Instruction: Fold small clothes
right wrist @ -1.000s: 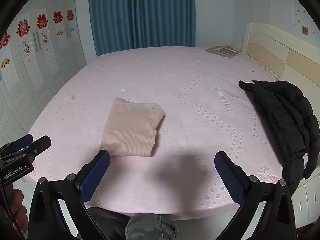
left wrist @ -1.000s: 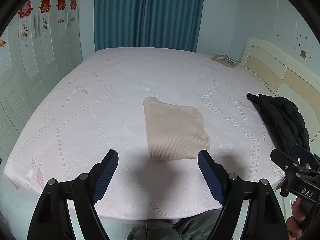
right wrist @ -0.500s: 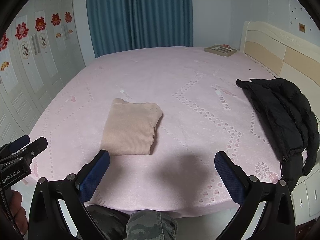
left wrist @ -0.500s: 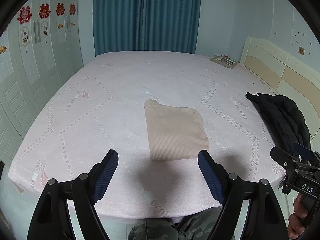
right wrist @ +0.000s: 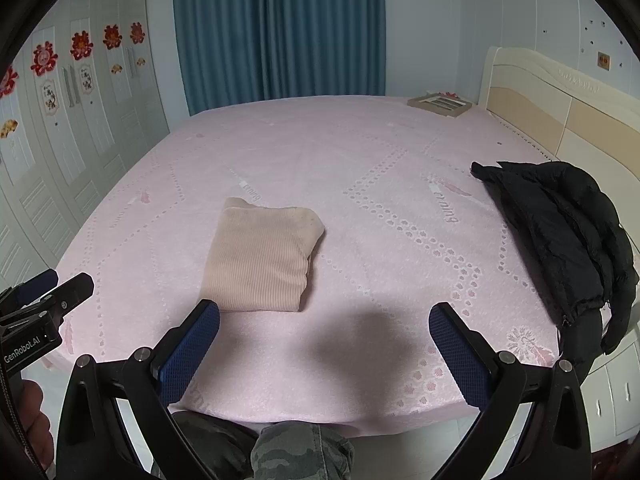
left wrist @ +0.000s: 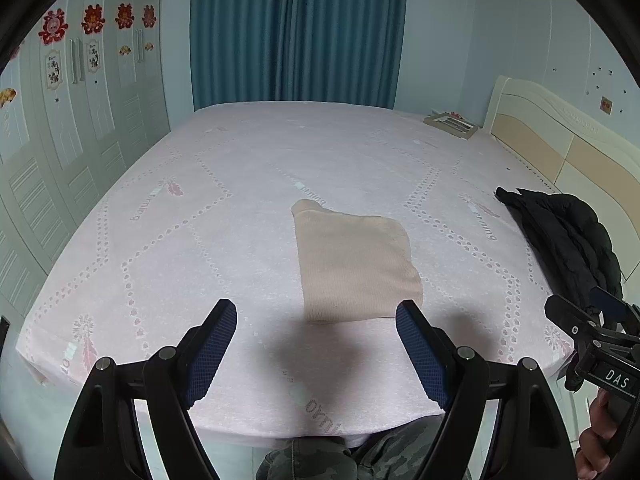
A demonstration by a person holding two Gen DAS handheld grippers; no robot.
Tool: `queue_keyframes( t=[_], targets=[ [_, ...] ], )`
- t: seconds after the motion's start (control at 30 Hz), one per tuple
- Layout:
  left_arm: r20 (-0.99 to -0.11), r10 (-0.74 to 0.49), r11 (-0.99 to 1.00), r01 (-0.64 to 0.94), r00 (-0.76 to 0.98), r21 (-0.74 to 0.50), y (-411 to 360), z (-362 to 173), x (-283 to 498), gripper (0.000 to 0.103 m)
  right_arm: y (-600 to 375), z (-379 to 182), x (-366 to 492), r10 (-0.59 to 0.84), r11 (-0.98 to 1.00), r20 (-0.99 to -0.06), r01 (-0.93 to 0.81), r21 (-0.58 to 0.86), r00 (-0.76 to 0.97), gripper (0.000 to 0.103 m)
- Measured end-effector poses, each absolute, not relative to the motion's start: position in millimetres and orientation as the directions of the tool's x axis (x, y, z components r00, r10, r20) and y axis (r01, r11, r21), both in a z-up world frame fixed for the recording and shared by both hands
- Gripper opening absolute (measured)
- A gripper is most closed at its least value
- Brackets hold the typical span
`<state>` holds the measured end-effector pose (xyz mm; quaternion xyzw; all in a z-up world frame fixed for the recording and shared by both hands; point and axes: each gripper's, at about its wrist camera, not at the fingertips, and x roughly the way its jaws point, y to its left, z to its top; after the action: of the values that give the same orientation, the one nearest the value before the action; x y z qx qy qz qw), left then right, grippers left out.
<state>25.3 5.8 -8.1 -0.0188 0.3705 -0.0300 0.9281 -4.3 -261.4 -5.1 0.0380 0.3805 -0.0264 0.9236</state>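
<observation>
Both grippers hung apart and empty over the near bed (left wrist: 160, 248) edge: left gripper (left wrist: 316, 320), right gripper (right wrist: 324, 320); folded beige garment (right wrist: 260, 256) lay flat, black jacket (right wrist: 560, 232) far right

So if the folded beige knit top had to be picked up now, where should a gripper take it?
Probably the near short edge of the folded beige knit top, approached from the person's side: it lies flat on the pink mattress, and that stacked edge faces both open grippers, left gripper and right gripper.
</observation>
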Motion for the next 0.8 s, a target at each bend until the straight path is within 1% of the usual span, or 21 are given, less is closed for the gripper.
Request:
queue_keyframes(
  t=[0.8],
  targets=[
    [-0.684,-0.071,0.997,0.038,0.726,-0.063,9.8,-5.2,23.2,0.081,-261.4,-3.5,-4.3,-0.022,0.994,-0.704,0.088,0.057,0.709,0.102]
  ],
)
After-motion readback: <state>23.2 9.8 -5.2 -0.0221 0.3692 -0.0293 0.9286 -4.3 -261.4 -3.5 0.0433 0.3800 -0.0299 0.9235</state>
